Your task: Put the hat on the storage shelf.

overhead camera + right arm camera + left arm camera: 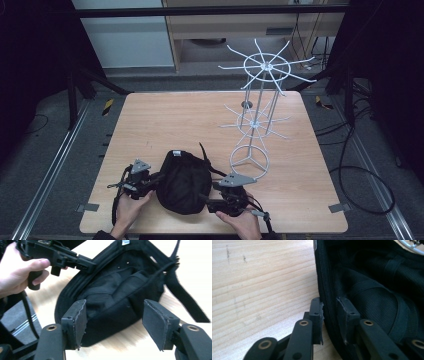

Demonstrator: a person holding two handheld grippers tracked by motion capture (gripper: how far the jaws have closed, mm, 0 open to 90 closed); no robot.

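Observation:
A black cap (182,182) lies upside down on the wooden table (175,115), its hollow inside facing up (117,290). My left gripper (159,179) is at the cap's left edge. In the left gripper view its jaws (329,307) straddle the thick rim (327,277) and press on it from both sides. That same gripper (87,265) is seen on the rim in the right gripper view, held by a hand. My right gripper (204,198) stands open at the cap's near right side, its pads (160,322) wide apart and the crown between them untouched.
A white wire display stand (255,115) with two tiers of radiating hooks rises on the table's right half, its ring base (249,161) close to the cap. The cap's strap (182,300) trails toward it. Bare table lies to the left and far side.

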